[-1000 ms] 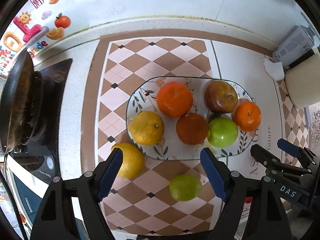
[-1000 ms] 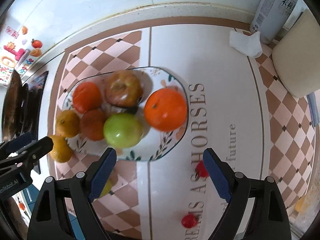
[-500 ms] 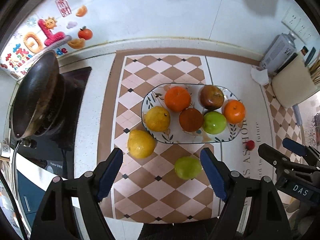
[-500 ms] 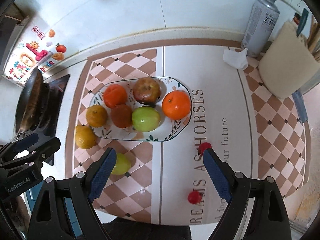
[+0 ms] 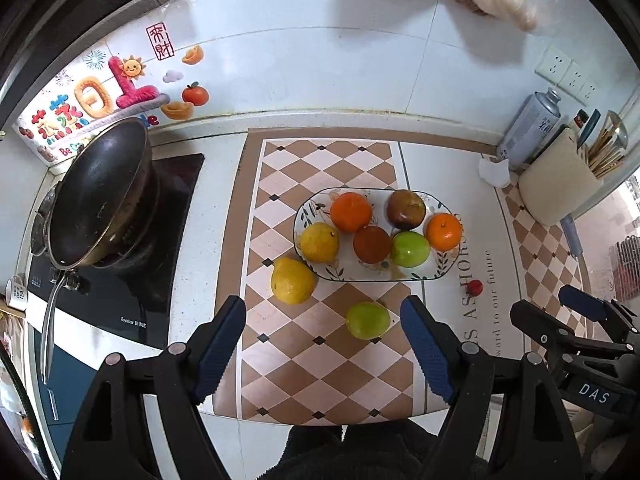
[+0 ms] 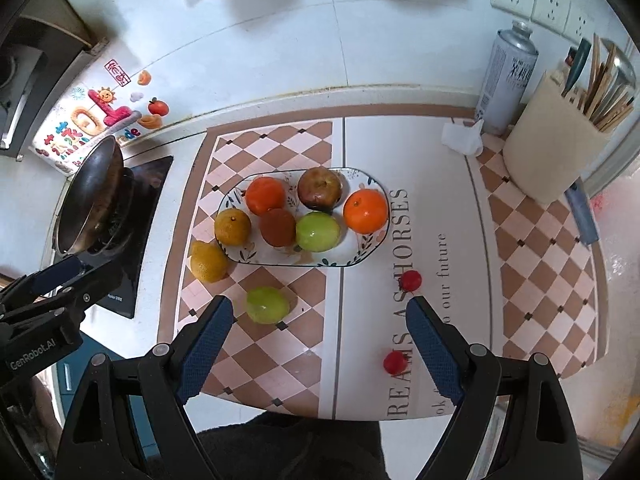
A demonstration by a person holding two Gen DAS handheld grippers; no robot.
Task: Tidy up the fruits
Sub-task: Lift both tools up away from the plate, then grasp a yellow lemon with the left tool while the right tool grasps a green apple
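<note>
Jaws gaping, both grippers have pulled back.

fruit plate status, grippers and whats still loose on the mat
Left gripper and right gripper open, empty. Plate holds six fruits. Yellow citrus, green apple, two small red fruits outside.

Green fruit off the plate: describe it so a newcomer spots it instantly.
Find the oval floral plate on the checkered mat. Just nearer the camera, on the mat itself, lies a lone green fruit. Unlike the green apple on the plate and the yellow citrus touching its rim, it stands clear of the plate.
</note>
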